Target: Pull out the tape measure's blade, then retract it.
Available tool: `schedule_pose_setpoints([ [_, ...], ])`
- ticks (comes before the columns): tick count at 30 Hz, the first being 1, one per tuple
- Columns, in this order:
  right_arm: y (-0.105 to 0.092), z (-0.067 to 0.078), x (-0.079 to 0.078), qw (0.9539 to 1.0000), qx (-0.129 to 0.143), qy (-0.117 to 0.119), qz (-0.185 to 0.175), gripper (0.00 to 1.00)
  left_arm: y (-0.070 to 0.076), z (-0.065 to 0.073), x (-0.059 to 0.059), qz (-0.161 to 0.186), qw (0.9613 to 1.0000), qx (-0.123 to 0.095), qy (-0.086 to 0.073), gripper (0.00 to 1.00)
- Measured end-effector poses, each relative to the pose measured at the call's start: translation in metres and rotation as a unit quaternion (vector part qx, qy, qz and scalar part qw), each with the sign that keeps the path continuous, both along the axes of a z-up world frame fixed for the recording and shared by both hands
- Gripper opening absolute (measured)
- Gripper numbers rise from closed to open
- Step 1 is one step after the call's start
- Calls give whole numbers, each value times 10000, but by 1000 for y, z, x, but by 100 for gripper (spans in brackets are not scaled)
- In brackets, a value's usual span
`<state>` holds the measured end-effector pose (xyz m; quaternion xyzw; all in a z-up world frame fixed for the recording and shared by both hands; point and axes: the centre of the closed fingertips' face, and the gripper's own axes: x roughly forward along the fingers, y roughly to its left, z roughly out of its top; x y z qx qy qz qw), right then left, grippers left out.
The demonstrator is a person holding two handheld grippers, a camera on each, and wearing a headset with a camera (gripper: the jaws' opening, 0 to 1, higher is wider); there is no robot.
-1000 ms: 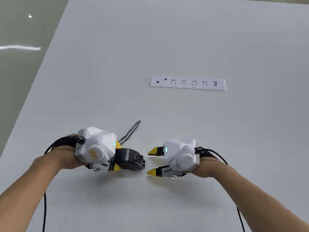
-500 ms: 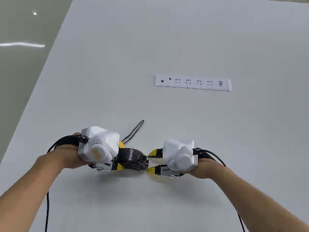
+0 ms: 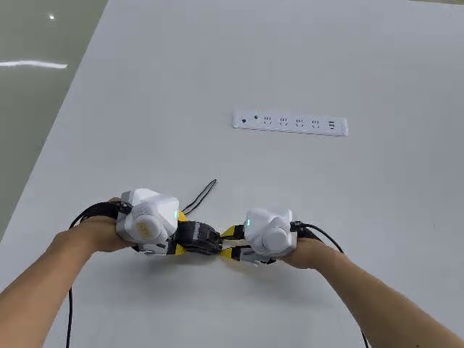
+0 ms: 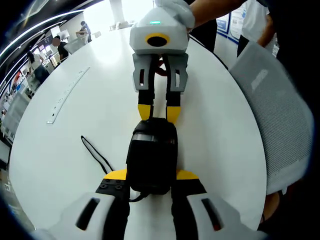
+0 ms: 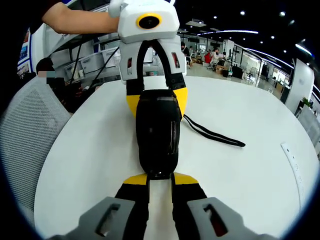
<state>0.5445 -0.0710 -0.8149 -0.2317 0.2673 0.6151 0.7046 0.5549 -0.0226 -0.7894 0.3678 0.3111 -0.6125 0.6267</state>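
Head view: one black tape measure (image 3: 197, 237) lies on the white table (image 3: 290, 58) between two facing grippers, with one power strip (image 3: 290, 123) well beyond. Left gripper view: the left gripper (image 4: 151, 174), held level, clamps the case's sides. Right gripper view: the right gripper (image 5: 160, 179), also level, has its jaws narrow at the case's nose; I cannot tell whether they grip

Tape measure (image 4: 151, 155): black, rounded case, lengthwise between the yellow-tipped jaws of the left gripper (image 4: 151, 175), which clamp its sides, nose end at the tips of the right gripper (image 5: 160, 179), thin black wrist strap (image 5: 215, 135) trailing slack across the white table (image 3: 290, 58).
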Motion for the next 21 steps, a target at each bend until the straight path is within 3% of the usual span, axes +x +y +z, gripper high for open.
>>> schedule_pose_setpoints([
  [21, 0, 1, 0, 10000, -22, -83, 8, 11, 3, 0, 0, 99, 9999, 0, 27, 27],
])
